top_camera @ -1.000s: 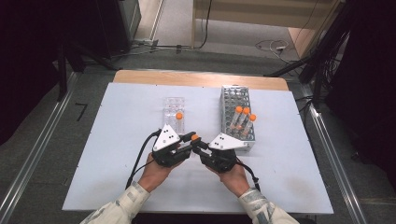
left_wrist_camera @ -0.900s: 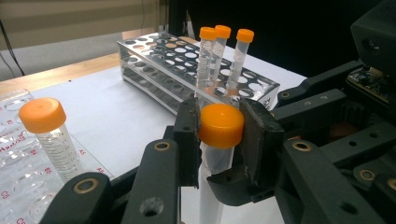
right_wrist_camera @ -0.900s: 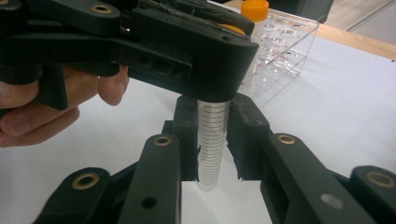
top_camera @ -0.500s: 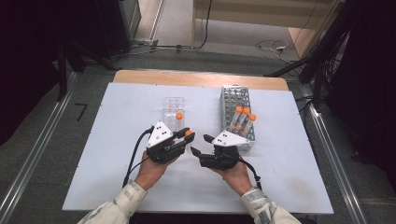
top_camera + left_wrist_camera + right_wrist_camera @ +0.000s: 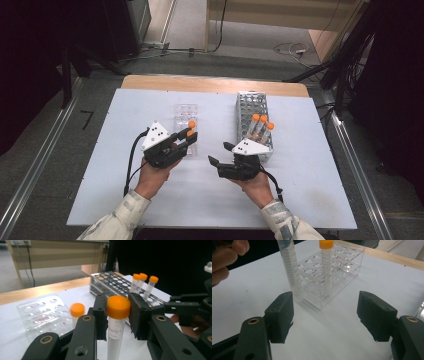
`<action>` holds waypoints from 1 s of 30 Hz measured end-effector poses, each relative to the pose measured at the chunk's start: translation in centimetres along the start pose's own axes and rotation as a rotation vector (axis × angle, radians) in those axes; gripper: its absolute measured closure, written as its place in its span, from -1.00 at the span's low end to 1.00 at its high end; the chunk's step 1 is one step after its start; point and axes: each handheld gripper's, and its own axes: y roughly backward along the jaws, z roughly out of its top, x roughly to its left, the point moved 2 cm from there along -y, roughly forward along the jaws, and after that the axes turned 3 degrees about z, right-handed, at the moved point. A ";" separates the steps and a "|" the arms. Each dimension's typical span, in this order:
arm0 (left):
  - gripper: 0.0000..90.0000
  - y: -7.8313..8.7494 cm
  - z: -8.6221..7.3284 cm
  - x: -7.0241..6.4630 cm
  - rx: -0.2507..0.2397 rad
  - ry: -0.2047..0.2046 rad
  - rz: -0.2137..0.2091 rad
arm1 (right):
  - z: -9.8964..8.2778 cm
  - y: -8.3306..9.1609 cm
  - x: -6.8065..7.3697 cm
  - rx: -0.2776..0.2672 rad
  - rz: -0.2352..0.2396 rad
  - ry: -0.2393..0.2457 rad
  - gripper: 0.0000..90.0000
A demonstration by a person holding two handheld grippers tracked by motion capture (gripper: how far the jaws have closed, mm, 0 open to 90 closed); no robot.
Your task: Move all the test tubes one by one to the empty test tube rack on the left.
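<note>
We see the white bench [image 5: 300,200] filling the middle of the high view, with a wooden strip along its far edge. On it, right of centre, stands a metal rack [image 5: 250,107] with three orange-capped tubes [image 5: 261,127] upright at its near end; left of it, near the centre, sits a clear plastic rack [image 5: 184,116] with one capped tube [image 5: 192,124] standing in it. In the lower middle of that view two hands come up from the bottom edge. The left tongs [image 5: 191,138] are clamped on an orange-capped tube [image 5: 117,315]; in the left gripper view its cap sits between the black pads at the centre, the tube upright, just near the clear rack's near end. The right tongs [image 5: 221,153] stand wide apart with nothing between them, having just been opening; in the right gripper view, the pads frame bare bench at lower left and right, the held tube's ribbed body rising at upper left beside the clear rack.
</note>
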 end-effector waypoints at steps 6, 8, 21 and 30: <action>0.55 0.3 0.6 1.2 -0.014 0.024 0.032 | 0.0 -0.1 0.0 0.002 0.000 -0.002 -0.38; 0.55 0.4 0.8 1.6 -0.021 0.031 0.041 | 0.0 -0.1 0.0 0.003 -0.001 -0.002 -0.38; 0.55 0.0 2.0 3.5 -0.051 0.034 0.105 | -0.1 0.0 -0.1 0.002 -0.001 -0.003 -0.37; 0.55 -1.1 2.6 4.2 -0.062 0.030 0.139 | -0.1 0.0 -0.2 0.000 -0.002 -0.001 -0.37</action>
